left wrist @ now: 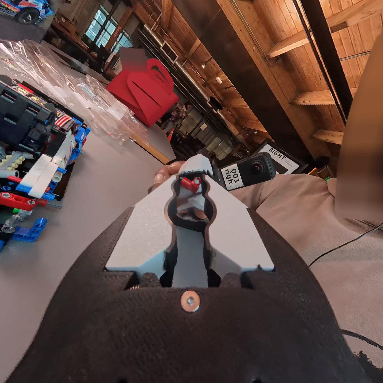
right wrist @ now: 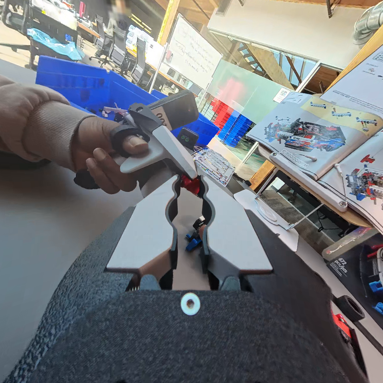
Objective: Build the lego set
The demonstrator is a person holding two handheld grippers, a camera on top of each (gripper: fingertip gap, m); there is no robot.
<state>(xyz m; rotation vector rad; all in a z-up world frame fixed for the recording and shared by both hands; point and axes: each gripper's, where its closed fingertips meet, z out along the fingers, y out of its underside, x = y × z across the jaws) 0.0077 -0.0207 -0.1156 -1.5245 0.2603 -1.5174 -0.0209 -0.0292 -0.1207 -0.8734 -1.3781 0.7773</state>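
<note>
Looks like an open-plan office/workshop loft: whiteboard (right wrist: 192, 56) up top, office chairs (right wrist: 116, 47) upper left, exposed timber ceiling (left wrist: 269, 51).

Left of the lego car (left wrist: 35, 145), clear bags (left wrist: 68, 87) and a red box (left wrist: 145, 97) crowd the table (left wrist: 107, 186). The table just right of the car lies bare. A book stand (right wrist: 310, 165) and blue bins (right wrist: 93, 87) close off the far side.

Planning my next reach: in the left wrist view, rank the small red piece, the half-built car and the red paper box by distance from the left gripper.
1. Small red piece: at the left gripper tips, met there by the right gripper.
2. Half-built car: on the table at the view's left edge.
3. Red paper box: farther back, above centre-left, beyond the plastic bags.
</note>
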